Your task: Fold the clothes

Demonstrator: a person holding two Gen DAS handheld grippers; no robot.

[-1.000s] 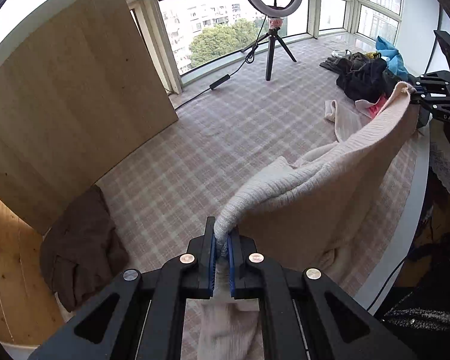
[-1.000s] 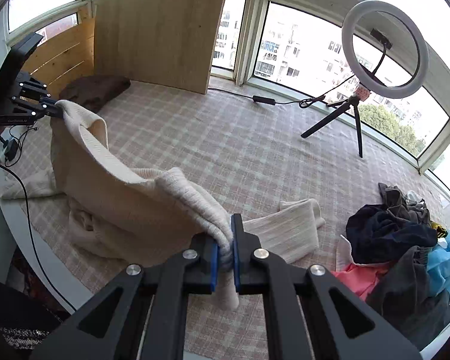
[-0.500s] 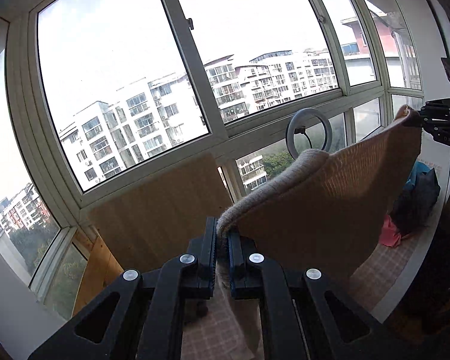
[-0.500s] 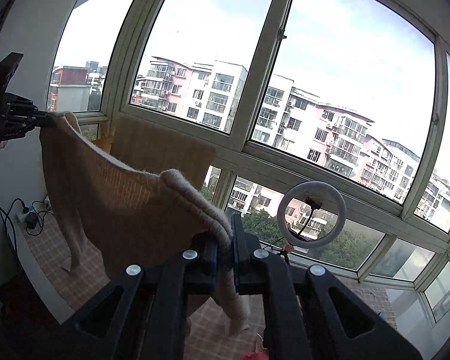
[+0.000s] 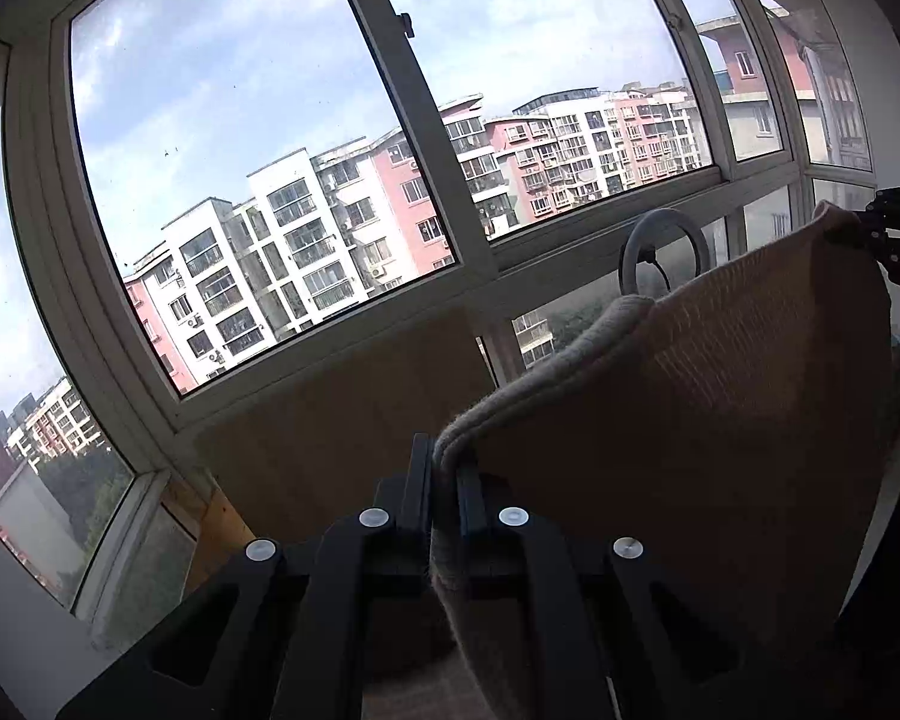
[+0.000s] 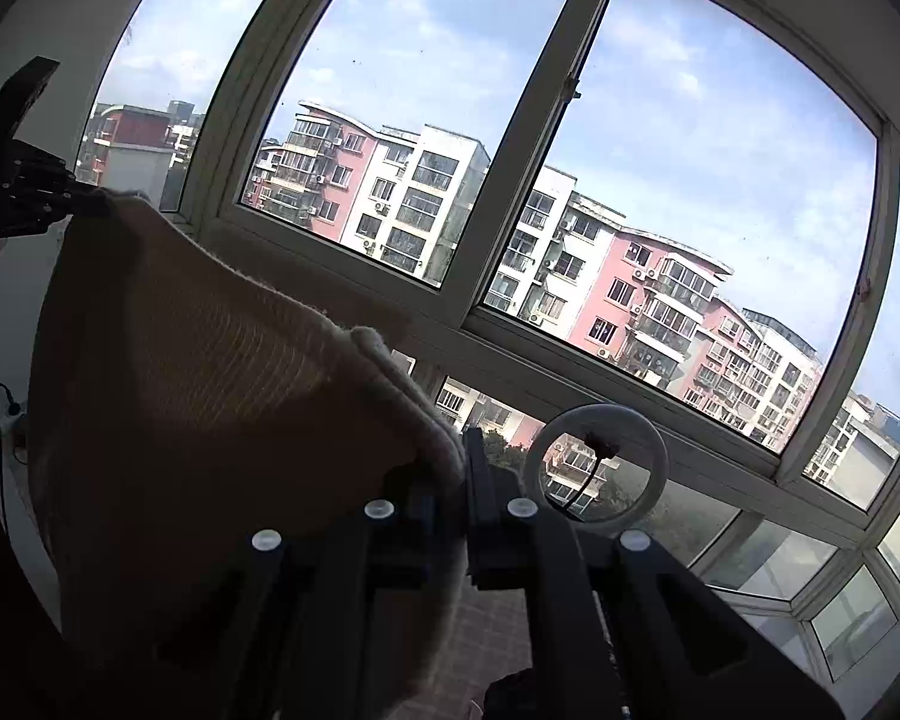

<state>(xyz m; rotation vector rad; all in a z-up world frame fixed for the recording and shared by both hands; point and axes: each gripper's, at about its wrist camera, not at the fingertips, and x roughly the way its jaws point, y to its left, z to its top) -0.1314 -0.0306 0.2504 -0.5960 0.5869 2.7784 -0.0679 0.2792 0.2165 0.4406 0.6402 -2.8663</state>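
Note:
A cream knitted sweater (image 5: 720, 396) hangs in the air, stretched between both grippers. My left gripper (image 5: 447, 465) is shut on one corner of its ribbed edge. My right gripper (image 6: 459, 456) is shut on the other corner of the sweater (image 6: 198, 396). In the left wrist view the right gripper (image 5: 852, 228) shows at the far right edge, pinching the cloth. The left gripper (image 6: 90, 204) appears at the far left of the right wrist view, likewise pinching it. The sweater's lower part drops out of sight below both views.
Large windows (image 5: 258, 180) with apartment blocks outside fill both views. A ring light (image 6: 597, 462) stands ahead by the window, also the ring light (image 5: 666, 252). A wooden board (image 5: 354, 396) leans at the left. A patch of checked mat (image 6: 498, 630) shows low down.
Both grippers rose with the sweater and tilted up; the mat and clothes pile dropped out of view and the windows now fill the frames. The sweater hangs lifted between them.

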